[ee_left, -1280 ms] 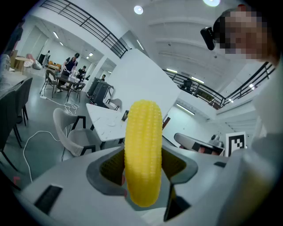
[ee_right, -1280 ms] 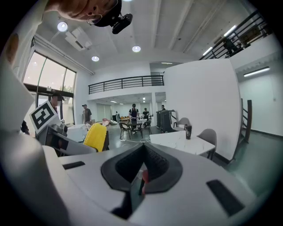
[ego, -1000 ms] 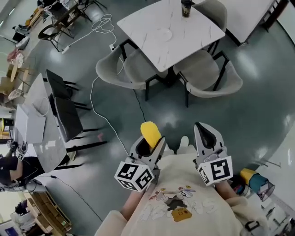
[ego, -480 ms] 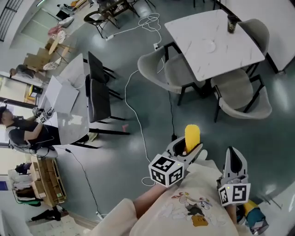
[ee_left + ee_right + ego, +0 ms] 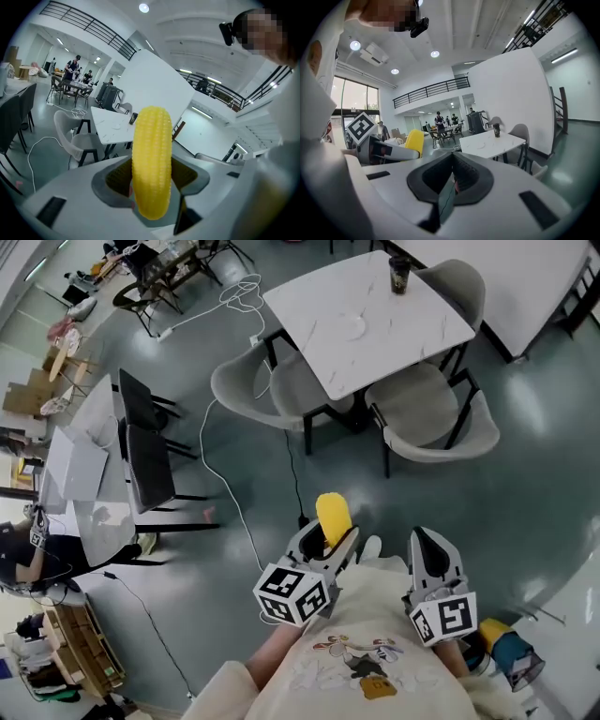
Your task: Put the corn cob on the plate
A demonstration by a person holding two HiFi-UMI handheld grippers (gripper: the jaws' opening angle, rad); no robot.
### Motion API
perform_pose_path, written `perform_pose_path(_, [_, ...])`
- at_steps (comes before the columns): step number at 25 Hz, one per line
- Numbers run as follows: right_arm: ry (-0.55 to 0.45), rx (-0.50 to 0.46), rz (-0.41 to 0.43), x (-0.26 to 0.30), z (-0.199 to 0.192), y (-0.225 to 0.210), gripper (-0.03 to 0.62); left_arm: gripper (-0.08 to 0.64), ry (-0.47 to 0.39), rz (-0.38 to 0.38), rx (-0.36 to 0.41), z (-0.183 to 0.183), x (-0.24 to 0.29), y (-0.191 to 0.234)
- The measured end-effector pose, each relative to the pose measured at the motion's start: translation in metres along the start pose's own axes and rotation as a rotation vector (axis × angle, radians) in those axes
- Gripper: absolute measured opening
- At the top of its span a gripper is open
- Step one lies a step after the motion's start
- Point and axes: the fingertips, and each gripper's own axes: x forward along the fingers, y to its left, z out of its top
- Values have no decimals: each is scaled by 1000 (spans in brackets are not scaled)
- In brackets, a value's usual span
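A yellow corn cob [image 5: 333, 517] sticks up from my left gripper [image 5: 323, 542], which is shut on it and held close to my chest, well above the floor. In the left gripper view the corn cob [image 5: 151, 161] stands upright between the jaws. My right gripper [image 5: 429, 549] hangs beside it to the right, shut with nothing in it; its own view shows its jaws pressed together and the corn cob [image 5: 414, 141] off to the left. A small white plate [image 5: 355, 325] lies on the white marble table [image 5: 375, 334] ahead.
Grey chairs [image 5: 427, 423] surround the marble table, and a dark cup [image 5: 400, 273] stands at its far edge. A white cable [image 5: 217, 454] runs across the floor. To the left are a long table with black chairs [image 5: 145, 451]. People sit further off.
The head view has swung, so the marble table sits more to the left and closer to centre than half a second ago. Both grippers stay near my chest, corn still held.
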Motion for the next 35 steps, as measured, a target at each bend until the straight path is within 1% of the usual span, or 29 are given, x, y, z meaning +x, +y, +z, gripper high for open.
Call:
perform_pose_path(4, [14, 4, 13, 1, -6, -7, 5, 250, -5, 11, -17, -2, 5, -3])
perform_pose_path(7, [17, 16, 15, 7, -5, -9, 5, 250, -1, 19, -14, 1, 6, 0])
perform_pose_path(12, [43, 26, 10, 31, -5, -6, 5, 250, 5, 21, -32, 14, 11, 22])
perform_pose_path(16, [57, 32, -8, 61, 0, -8, 6, 250, 38, 3, -33, 29, 31, 43])
perform_pose_path(22, [81, 30, -29, 119, 17, -18, 5, 250, 52, -44, -25, 69, 63, 65])
perform_pose_path(27, [68, 11, -41, 167, 48, -14, 5, 250, 46, -69, -27, 110, 78, 90])
perform_pose_path(31, [56, 12, -78, 202, 68, -16, 5, 249, 45, -79, -26, 143, 89, 117])
perform_pose_path(35, [56, 14, -117, 238, 78, -15, 5, 250, 46, -95, -21, 173, 98, 145])
